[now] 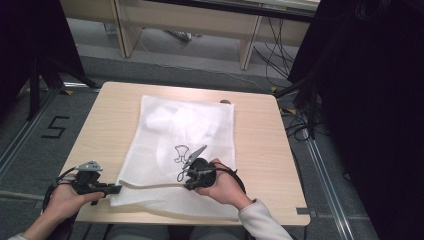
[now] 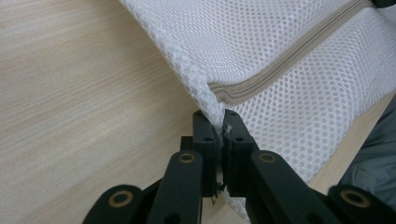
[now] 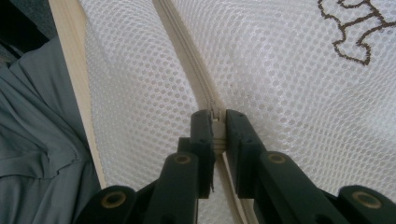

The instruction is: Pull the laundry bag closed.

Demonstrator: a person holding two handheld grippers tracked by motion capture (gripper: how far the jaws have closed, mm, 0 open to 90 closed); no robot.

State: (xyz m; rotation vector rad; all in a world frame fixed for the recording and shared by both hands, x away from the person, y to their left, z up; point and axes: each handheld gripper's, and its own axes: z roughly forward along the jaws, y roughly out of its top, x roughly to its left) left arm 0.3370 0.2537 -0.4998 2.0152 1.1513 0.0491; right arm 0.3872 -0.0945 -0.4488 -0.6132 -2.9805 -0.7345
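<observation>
1. Room first: grey floor, black curtains at both sides, a tangle of cables behind, and a light wooden desk (image 1: 260, 145) in the middle.
2. Biggest thing on the desk is a white mesh laundry bag with a beige zipper (image 1: 185, 145). It lies flat and takes up most of the middle, with its near edge close to the person. There's a small brown outline drawing on the mesh (image 3: 355, 32), and something pale and bunched up seems to be inside at the far end, can't really tell what.
3. Left tool (image 2: 217, 128) sits at the bag's near-left corner, jaws clenched on the mesh right where the zipper tape ends. Looks like the anchor hand.
4. Right tool (image 3: 215, 123) is further along the near edge, jaws clamped on the little zipper slider (image 3: 215, 115), with the zipper line (image 3: 182, 51) running away ahead of it.
5. What could go wrong, imo: that slider is tiny and slippery, so a hard tug could pop it out of the jaws. If the left corner grip slips, the mesh will just bunch up and follow the pull instead of the zip running. Loose mesh could also get chewed into the slider and jam it.
</observation>
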